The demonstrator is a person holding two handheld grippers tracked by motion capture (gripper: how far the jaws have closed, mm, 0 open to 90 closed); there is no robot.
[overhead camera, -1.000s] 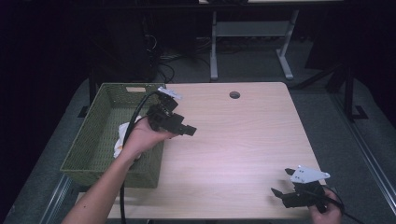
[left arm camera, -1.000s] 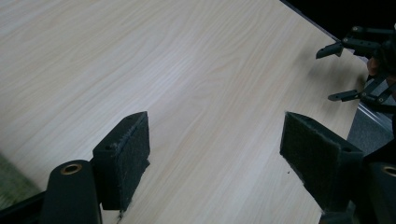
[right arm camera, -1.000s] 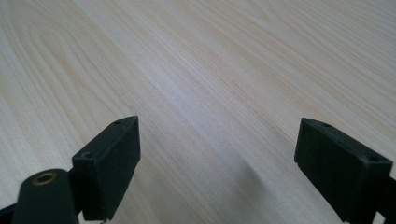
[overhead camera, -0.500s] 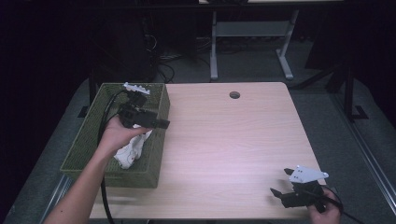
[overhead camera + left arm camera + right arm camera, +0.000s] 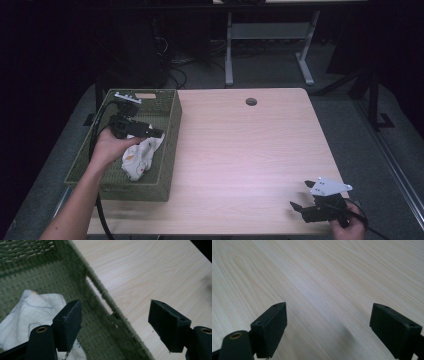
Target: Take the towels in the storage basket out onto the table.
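Observation:
A green woven basket (image 5: 169, 150) stands on the left part of the light wood table (image 5: 250, 150). A crumpled white cloth (image 5: 141, 157) lies inside it. My left gripper (image 5: 156, 133) hovers over the basket, above the cloth, pointing toward the table. In the left gripper view it (image 5: 115, 325) is open, with the cloth (image 5: 25, 312) beneath its left jaw and the basket wall (image 5: 105, 302) running between the jaws. Held low near the table's front right corner, my right gripper (image 5: 302, 201) is open (image 5: 328, 327) over bare wood, holding nothing.
A round cable hole (image 5: 251, 101) sits near the table's far edge. Behind the table are a metal desk frame (image 5: 270, 35) and cables on a dark floor. The wood surface (image 5: 324, 277) stretches wide between the basket and the right gripper.
My left gripper has moved left, from over the table beside the basket's right wall to above the basket's interior. The right gripper has stayed put.

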